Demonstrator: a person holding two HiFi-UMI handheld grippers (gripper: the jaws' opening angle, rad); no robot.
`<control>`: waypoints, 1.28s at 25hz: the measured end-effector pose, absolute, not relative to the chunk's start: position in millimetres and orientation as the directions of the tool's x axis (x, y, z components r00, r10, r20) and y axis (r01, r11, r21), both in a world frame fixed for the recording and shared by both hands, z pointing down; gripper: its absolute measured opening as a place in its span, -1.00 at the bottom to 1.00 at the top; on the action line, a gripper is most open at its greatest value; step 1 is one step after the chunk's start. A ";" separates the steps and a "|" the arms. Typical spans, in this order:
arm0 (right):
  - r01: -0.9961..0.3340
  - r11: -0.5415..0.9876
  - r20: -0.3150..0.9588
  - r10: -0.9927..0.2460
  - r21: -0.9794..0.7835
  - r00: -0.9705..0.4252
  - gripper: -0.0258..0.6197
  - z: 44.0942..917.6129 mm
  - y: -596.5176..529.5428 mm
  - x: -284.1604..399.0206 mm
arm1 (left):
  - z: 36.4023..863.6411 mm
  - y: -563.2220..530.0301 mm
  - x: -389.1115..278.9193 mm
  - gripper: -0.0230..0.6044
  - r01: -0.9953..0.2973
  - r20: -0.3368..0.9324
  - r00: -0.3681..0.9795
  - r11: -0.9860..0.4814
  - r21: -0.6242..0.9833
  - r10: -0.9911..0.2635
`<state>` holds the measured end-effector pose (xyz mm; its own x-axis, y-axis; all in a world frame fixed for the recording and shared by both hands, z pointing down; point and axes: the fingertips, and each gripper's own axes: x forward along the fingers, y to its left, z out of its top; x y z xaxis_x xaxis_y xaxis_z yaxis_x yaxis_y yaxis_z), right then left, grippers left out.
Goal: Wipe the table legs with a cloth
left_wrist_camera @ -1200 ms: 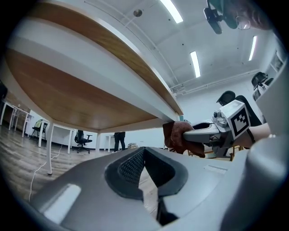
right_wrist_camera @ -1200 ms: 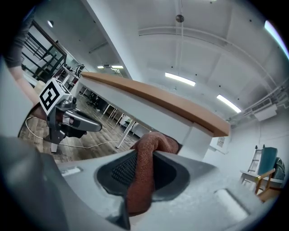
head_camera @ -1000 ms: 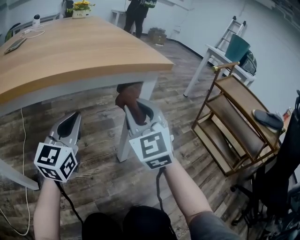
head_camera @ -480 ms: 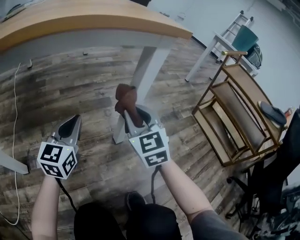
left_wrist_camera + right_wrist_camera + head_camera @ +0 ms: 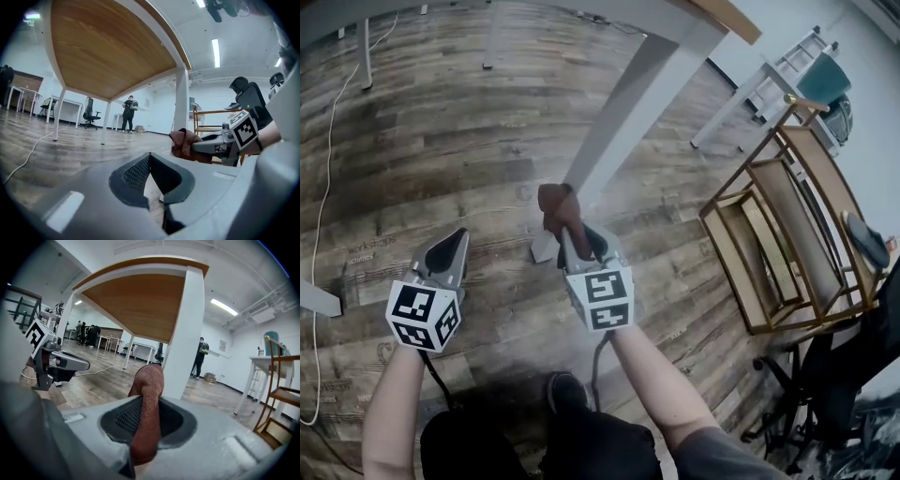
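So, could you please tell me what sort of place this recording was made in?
Most likely an open-plan office: several white-legged desks stand on a wood-look floor, a wheeled office chair sits by one, and strip lights run along the ceiling.

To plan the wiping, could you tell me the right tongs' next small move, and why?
Probably press the cloth onto the white table leg and stroke along it: the right tongs grip the cloth, held close by the leg's lower part.
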<state>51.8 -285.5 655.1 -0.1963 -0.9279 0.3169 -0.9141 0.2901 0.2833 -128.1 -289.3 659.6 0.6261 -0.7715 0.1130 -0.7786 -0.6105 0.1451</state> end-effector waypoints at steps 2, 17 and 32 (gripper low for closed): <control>-0.917 0.291 0.342 -0.920 0.274 -0.190 -0.71 677.6 -287.5 53.1 | 678.4 -288.8 -124.7 -0.86 -0.784 0.123 0.620 -0.607 0.130 -0.775; -0.893 0.384 0.611 -0.773 0.236 -0.172 -0.71 841.4 -306.4 36.7 | 793.7 -282.4 -115.3 -0.86 -0.773 0.265 0.635 -0.604 0.196 -0.726; -0.859 0.463 0.753 -0.640 0.218 -0.153 -0.71 894.4 -300.8 31.6 | 786.2 -297.8 -132.4 -0.86 -0.811 0.272 0.584 -0.563 0.159 -0.764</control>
